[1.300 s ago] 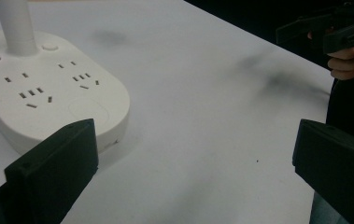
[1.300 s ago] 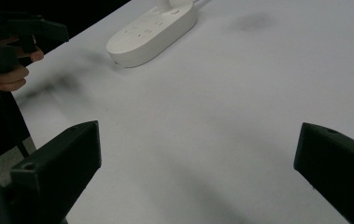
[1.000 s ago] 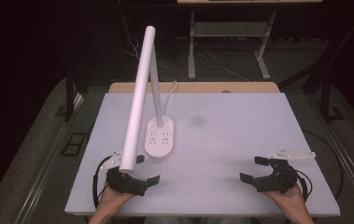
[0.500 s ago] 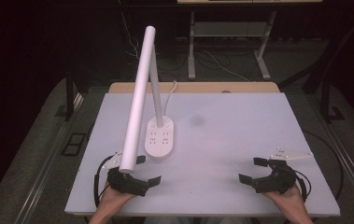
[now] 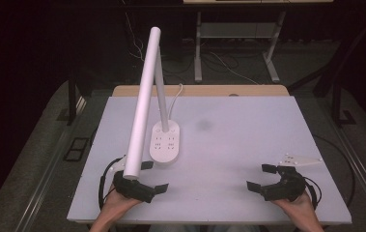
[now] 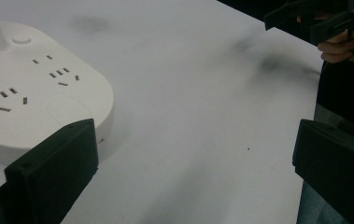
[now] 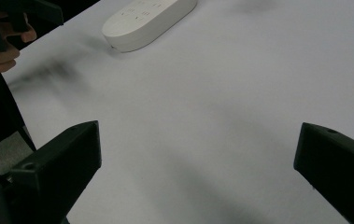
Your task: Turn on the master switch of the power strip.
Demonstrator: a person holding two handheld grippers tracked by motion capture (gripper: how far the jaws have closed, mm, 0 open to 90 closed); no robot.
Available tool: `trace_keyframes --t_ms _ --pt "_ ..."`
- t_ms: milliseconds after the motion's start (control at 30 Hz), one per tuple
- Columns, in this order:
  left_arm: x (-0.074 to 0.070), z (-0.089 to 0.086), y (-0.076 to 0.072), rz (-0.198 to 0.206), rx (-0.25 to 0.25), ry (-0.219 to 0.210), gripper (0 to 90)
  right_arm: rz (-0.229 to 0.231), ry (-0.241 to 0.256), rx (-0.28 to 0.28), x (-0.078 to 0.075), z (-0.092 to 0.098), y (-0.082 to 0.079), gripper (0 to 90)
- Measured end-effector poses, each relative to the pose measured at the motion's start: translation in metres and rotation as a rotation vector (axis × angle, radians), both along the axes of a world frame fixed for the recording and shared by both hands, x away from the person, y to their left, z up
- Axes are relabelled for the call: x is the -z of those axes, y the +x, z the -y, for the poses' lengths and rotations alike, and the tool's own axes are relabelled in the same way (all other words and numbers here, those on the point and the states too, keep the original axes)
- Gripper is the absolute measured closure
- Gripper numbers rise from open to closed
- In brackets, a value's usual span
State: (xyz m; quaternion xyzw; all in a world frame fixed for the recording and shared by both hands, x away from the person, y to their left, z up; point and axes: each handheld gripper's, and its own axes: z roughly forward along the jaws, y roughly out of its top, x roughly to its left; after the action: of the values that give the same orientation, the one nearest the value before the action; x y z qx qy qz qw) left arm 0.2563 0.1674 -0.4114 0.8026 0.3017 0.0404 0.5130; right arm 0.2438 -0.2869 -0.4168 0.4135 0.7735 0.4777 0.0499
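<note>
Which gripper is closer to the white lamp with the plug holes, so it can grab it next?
Probably the left gripper. It sits open just in front of the lamp base, right under the lamp's long white head. The right gripper, also open, waits far across the table.

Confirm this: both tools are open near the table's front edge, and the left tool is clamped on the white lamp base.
Not clamped. The left tool is open beside the lamp base, holding nothing, as the left gripper view shows. The right tool is open too.
</note>
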Motion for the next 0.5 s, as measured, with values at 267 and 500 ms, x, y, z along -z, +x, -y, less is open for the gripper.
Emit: trace_keyframes --t_ms 267,500 --pt "-0.0021 0.0000 0.0026 -0.031 0.016 0.048 0.0 -0.010 0.002 -0.001 -0.0001 0.0015 -0.0004 0.2" --pt "-0.0092 -0.0033 0.0077 -0.029 0.021 0.073 0.0 -0.008 -0.005 -0.003 0.0007 0.0014 -0.0001 0.2"
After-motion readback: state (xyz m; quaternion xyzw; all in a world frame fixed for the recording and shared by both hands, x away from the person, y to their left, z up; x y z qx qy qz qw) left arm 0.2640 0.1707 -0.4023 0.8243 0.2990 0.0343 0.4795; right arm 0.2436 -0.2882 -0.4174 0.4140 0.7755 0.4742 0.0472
